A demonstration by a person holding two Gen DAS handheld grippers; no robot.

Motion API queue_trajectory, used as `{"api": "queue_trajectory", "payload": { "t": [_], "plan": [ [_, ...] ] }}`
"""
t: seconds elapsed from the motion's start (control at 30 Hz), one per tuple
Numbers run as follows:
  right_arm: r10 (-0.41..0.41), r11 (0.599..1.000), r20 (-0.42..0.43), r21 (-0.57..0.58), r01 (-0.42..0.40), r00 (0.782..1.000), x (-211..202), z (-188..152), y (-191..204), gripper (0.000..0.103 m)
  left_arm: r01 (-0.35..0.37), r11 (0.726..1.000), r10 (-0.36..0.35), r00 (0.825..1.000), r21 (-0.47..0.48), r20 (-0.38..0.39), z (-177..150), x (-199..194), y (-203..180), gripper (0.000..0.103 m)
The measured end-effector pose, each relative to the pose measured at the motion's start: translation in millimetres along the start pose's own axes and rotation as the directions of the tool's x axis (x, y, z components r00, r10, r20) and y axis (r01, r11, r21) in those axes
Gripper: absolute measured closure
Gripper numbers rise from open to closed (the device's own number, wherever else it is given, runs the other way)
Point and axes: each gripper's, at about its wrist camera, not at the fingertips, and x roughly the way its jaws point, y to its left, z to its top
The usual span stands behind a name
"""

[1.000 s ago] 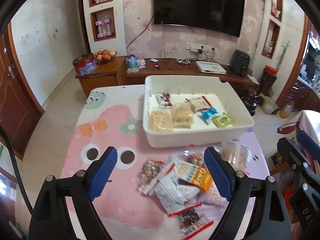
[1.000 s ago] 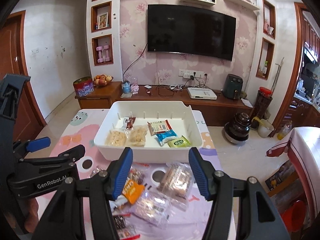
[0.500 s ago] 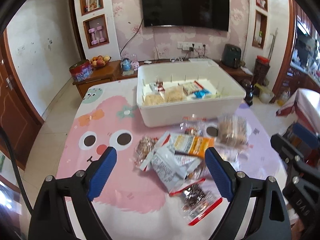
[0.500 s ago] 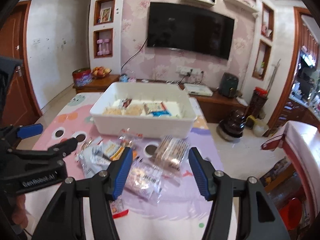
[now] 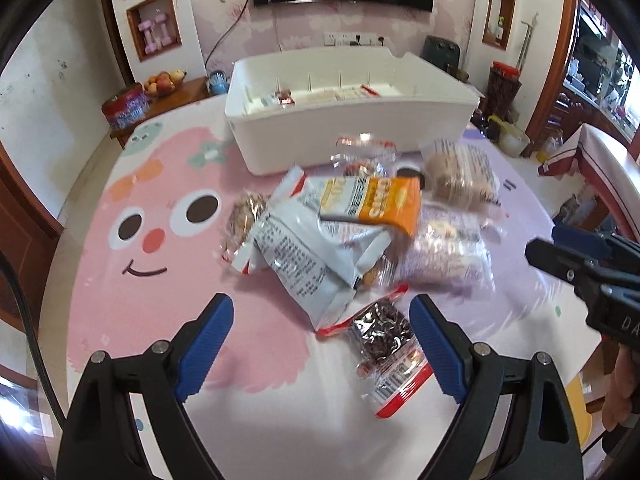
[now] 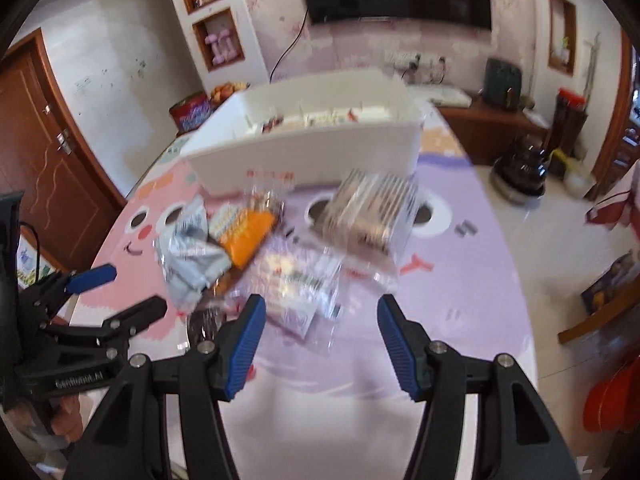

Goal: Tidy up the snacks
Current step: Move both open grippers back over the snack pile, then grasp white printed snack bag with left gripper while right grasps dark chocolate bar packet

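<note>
A heap of snack packets lies on the cartoon tablecloth in front of a white bin [image 5: 352, 136] [image 6: 304, 152]. In the left wrist view I see an orange packet [image 5: 384, 202], a silver-white packet [image 5: 304, 256], a clear bag of dark snacks with red trim [image 5: 384, 344] and a clear bag of round biscuits [image 5: 460, 176]. My left gripper [image 5: 320, 316] hangs open just over the near side of the heap, nothing between its pads. My right gripper [image 6: 320, 312] is open too, above a clear packet [image 6: 296, 284]. The bin holds several packets.
The table's right edge drops to the floor, where a dark pot [image 6: 520, 176] and a bucket stand. A wooden cabinet [image 5: 160, 100] with a fruit bowl and a red tin runs behind the table. A hand [image 5: 620, 392] holds the right gripper at the table's near right.
Both grippers have come down toward the table, so the snack heap looks larger and nearer. The bin is seen more from the side. Neither gripper's opening changed.
</note>
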Motion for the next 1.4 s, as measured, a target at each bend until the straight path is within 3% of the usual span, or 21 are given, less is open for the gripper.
{"api": "queue_trajectory", "payload": {
  "t": [0.37, 0.6, 0.8, 1.03, 1.2, 1.4],
  "plan": [
    [0.119, 0.974, -0.106, -0.183, -0.137, 0.987, 37.3, -18.9, 63.4, 0.044, 0.006, 0.994, -0.012, 0.998, -0.105, -0.056, -2.3, 20.0, 46.7, 0.014],
    [0.114, 0.949, -0.158, -0.275, -0.154, 0.981, 67.2, -13.2, 102.4, 0.044, -0.029, 0.984, 0.022, 0.999, -0.174, -0.044, 0.8, 18.7, 81.0, 0.014],
    [0.045, 0.921, -0.148, -0.376, -0.098, 0.988, 84.0, -21.0, 126.2, 0.044, -0.011, 0.971, -0.001, 0.999, -0.238, -0.05, 9.4, 23.7, 96.7, 0.014],
    [0.059, 0.933, -0.153, -0.343, -0.109, 0.986, 79.8, -21.5, 111.3, 0.051, 0.069, 0.964, -0.092, 0.993, -0.259, -0.079, 22.8, 42.5, 83.5, 0.014],
    [0.059, 0.949, -0.163, -0.297, -0.106, 0.985, 73.2, -20.6, 90.3, 0.052, 0.151, 0.945, -0.188, 0.976, -0.289, -0.106, 32.5, 57.8, 64.9, 0.014],
    [0.053, 0.952, -0.159, -0.292, -0.098, 0.986, 71.2, -18.3, 88.1, 0.052, 0.142, 0.926, -0.203, 0.968, -0.35, -0.146, 40.8, 82.3, 50.3, 0.014]
  ]
}}
